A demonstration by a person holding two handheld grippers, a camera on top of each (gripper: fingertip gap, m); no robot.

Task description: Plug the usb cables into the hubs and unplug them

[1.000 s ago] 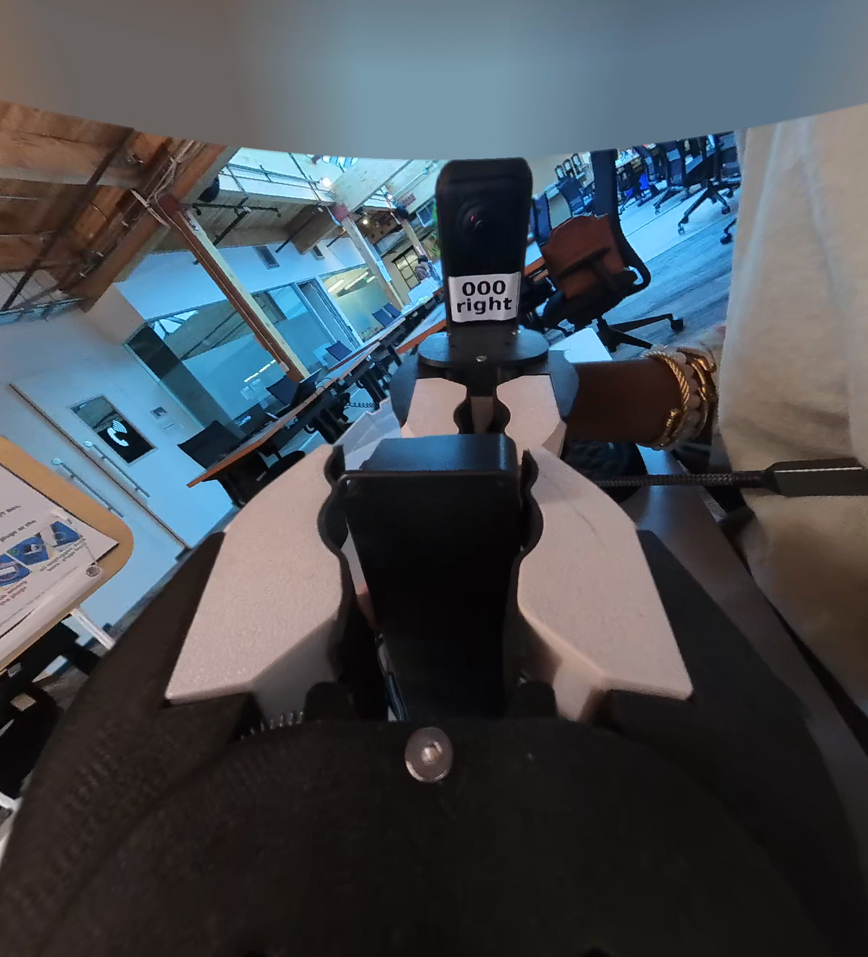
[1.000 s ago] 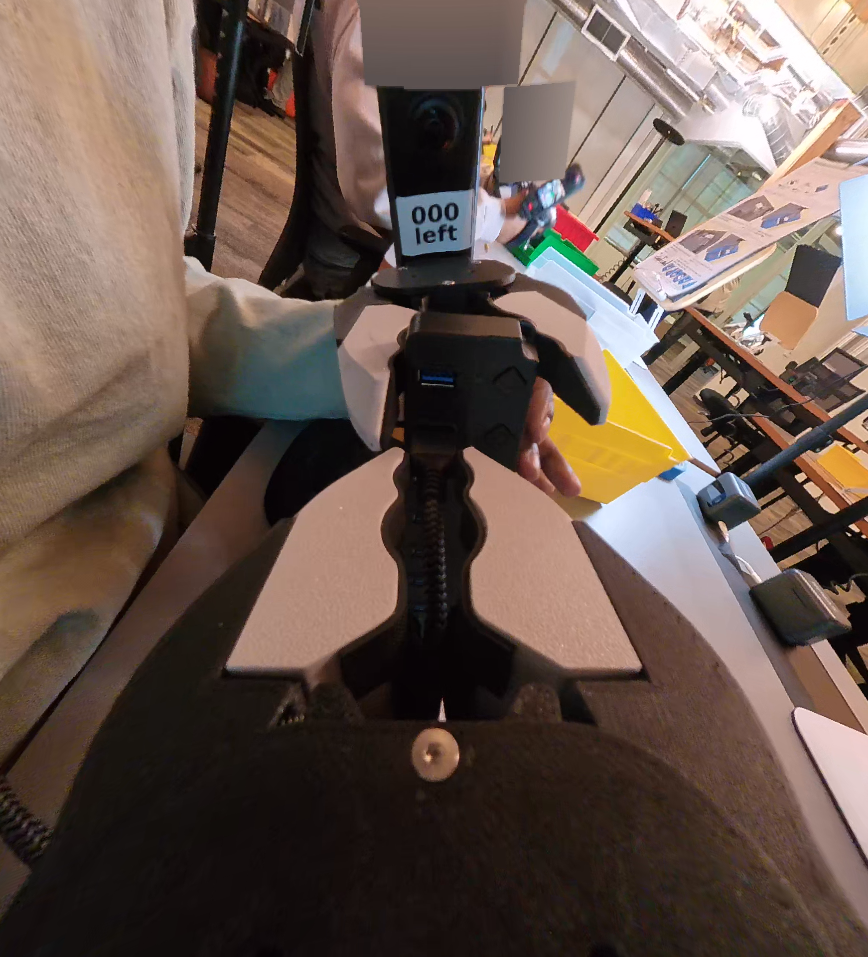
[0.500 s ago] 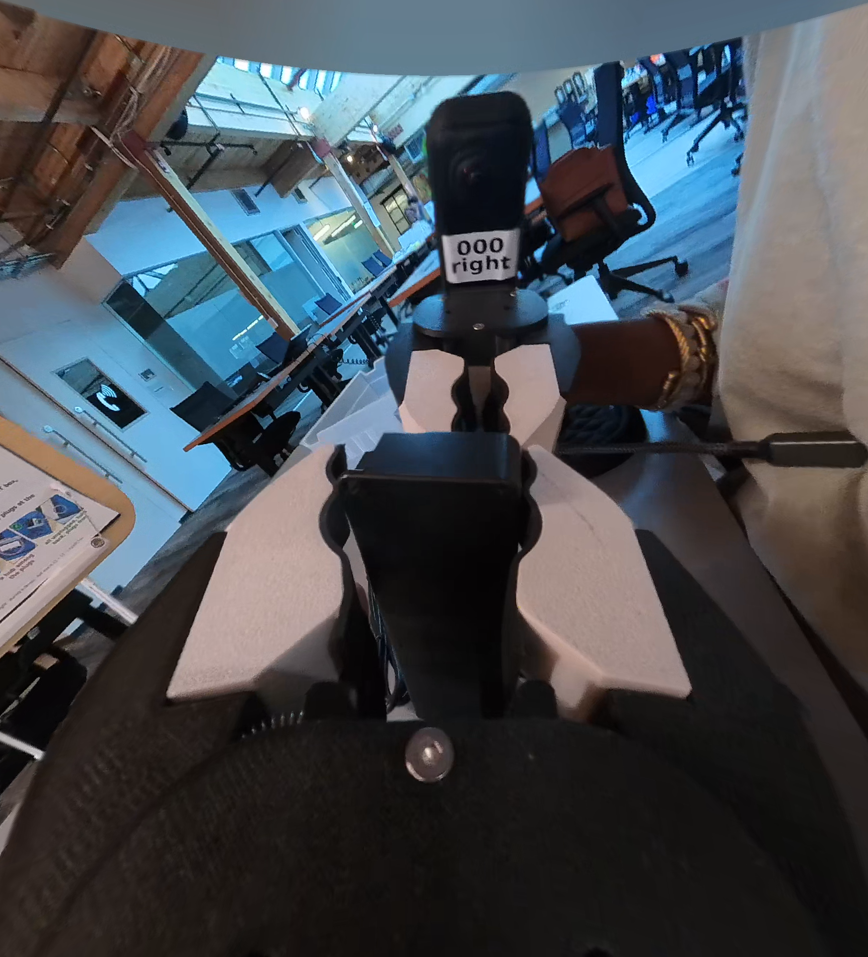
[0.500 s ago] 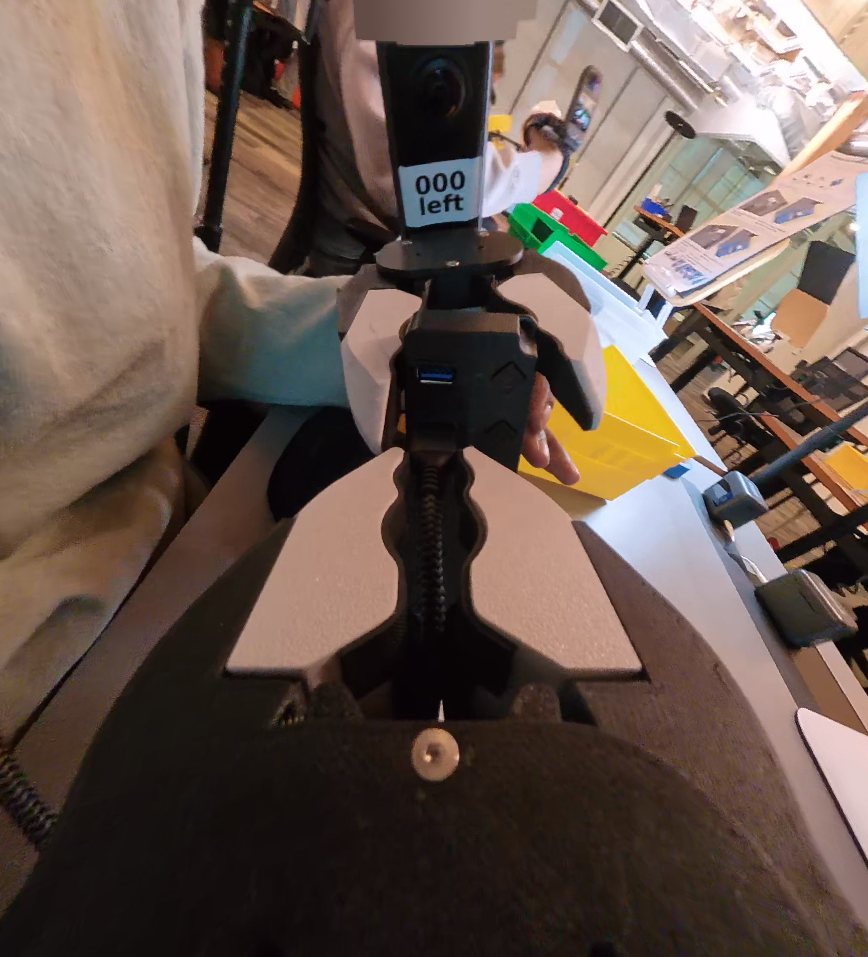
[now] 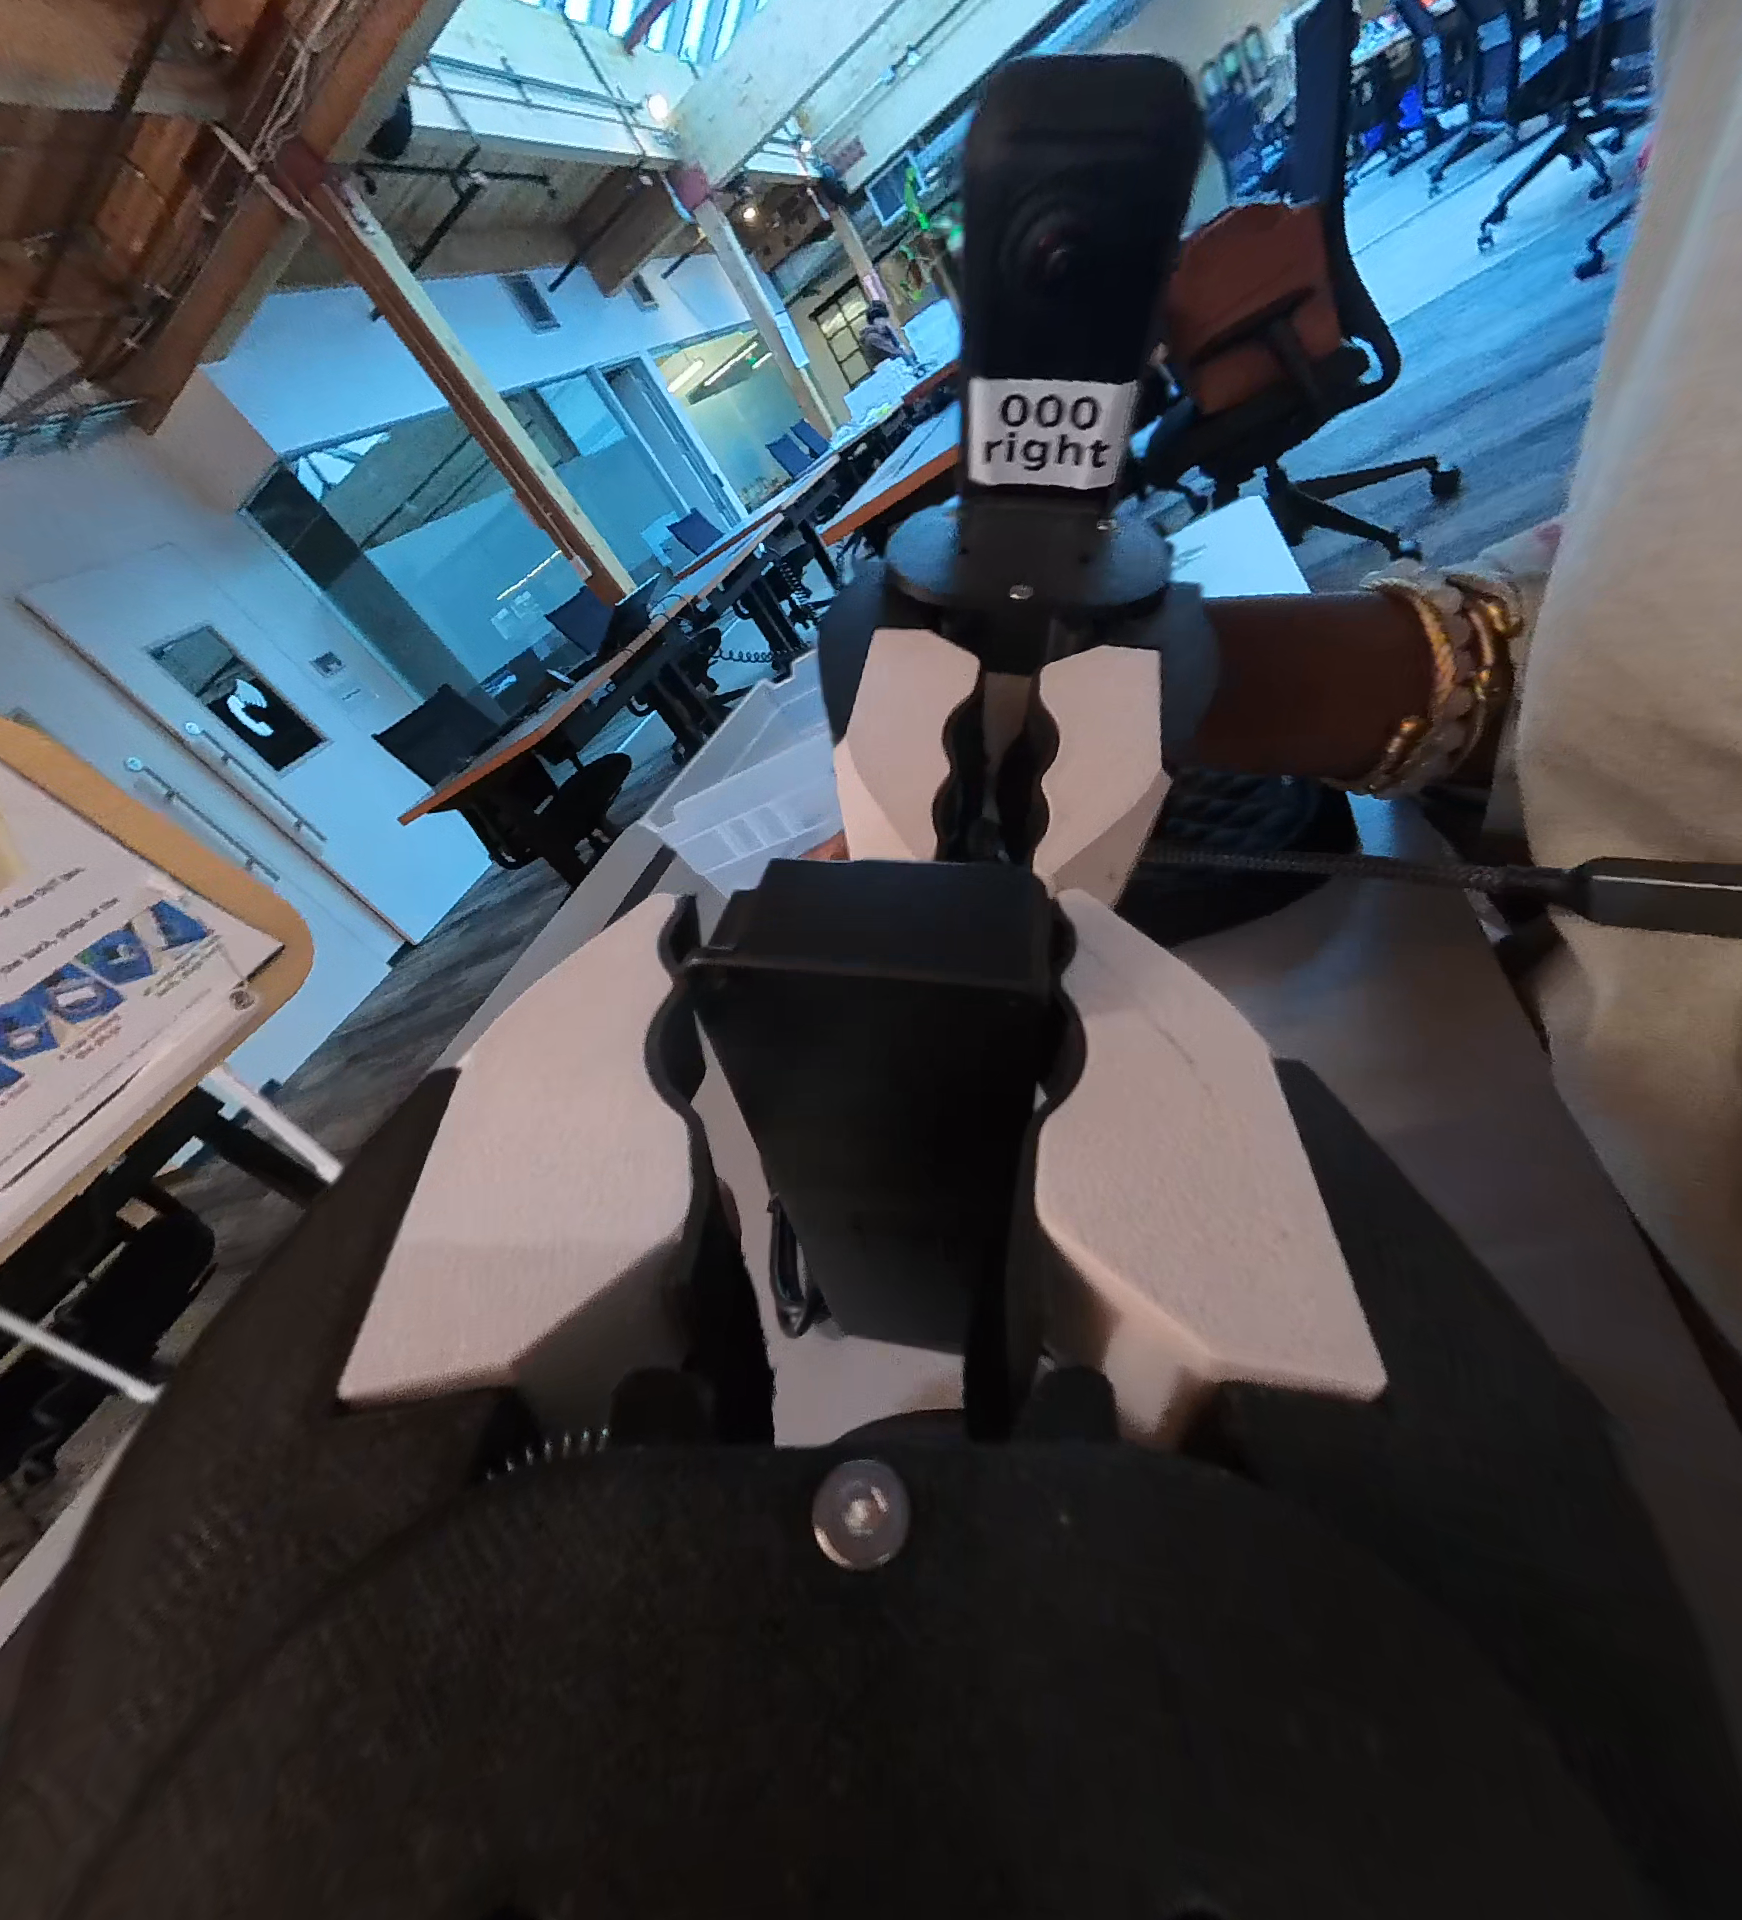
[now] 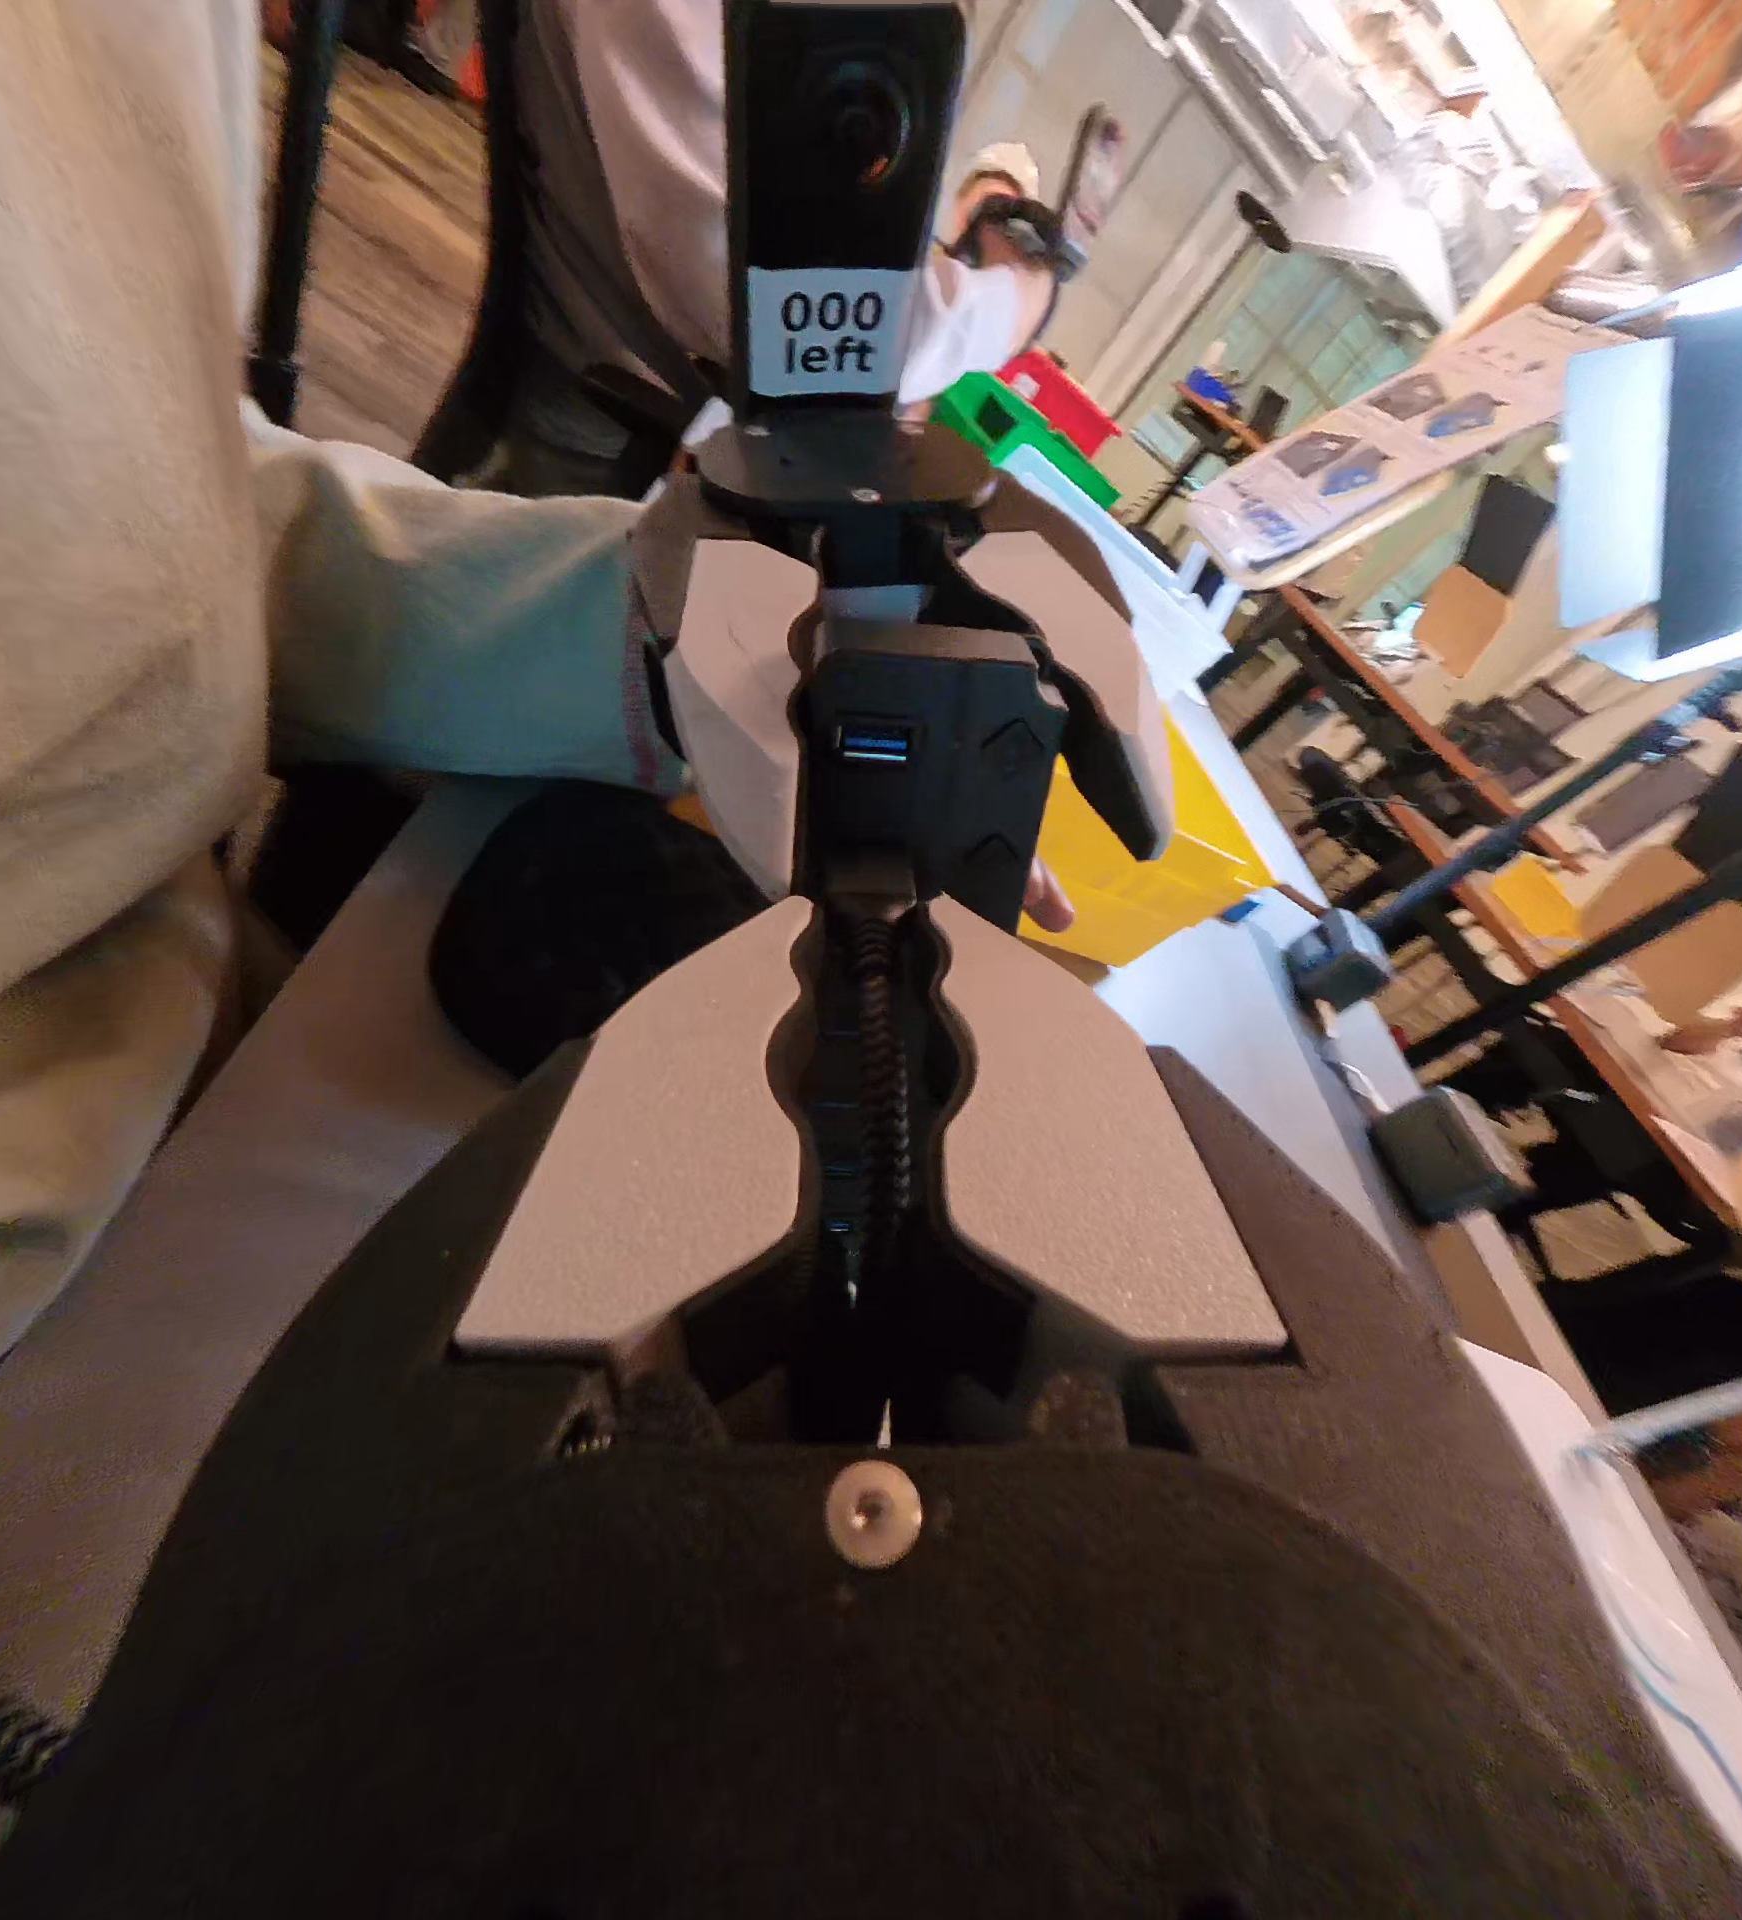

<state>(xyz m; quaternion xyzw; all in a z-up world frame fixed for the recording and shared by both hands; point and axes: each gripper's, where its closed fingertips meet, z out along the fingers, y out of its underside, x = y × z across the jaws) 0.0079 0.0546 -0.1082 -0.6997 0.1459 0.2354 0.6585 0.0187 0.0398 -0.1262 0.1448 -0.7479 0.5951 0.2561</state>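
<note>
My left gripper [image 5: 872, 914] is shut on a black USB hub [image 5: 877, 1081], held upright above the grey table [image 5: 1366, 1018]. My right gripper [image 6: 865, 920] faces it and is shut on a black braided USB cable [image 6: 862, 1070]. The cable's plug meets the hub [image 6: 934, 769] at its lower port, just below a free blue port [image 6: 877, 743]. The right gripper [image 5: 992, 831] shows in the left wrist view just behind the hub. The left gripper [image 6: 950, 831] shows in the right wrist view around the hub.
A loose braided cable ends in a dark metal connector [image 5: 1677, 899] on the right. A person in a cream top [image 5: 1698, 520] stands close. A yellow bin [image 6: 1147, 883], green bin [image 6: 1012, 436] and white tray [image 5: 742, 800] sit beyond. Small grey boxes [image 6: 1438, 1153] line the table edge. Only a small space, under 4 cm, lies between the two pairs of fingers.
Both views have tilted a little, so the grippers turned together. The hub and cable stay joined, and both holds are unchanged.
</note>
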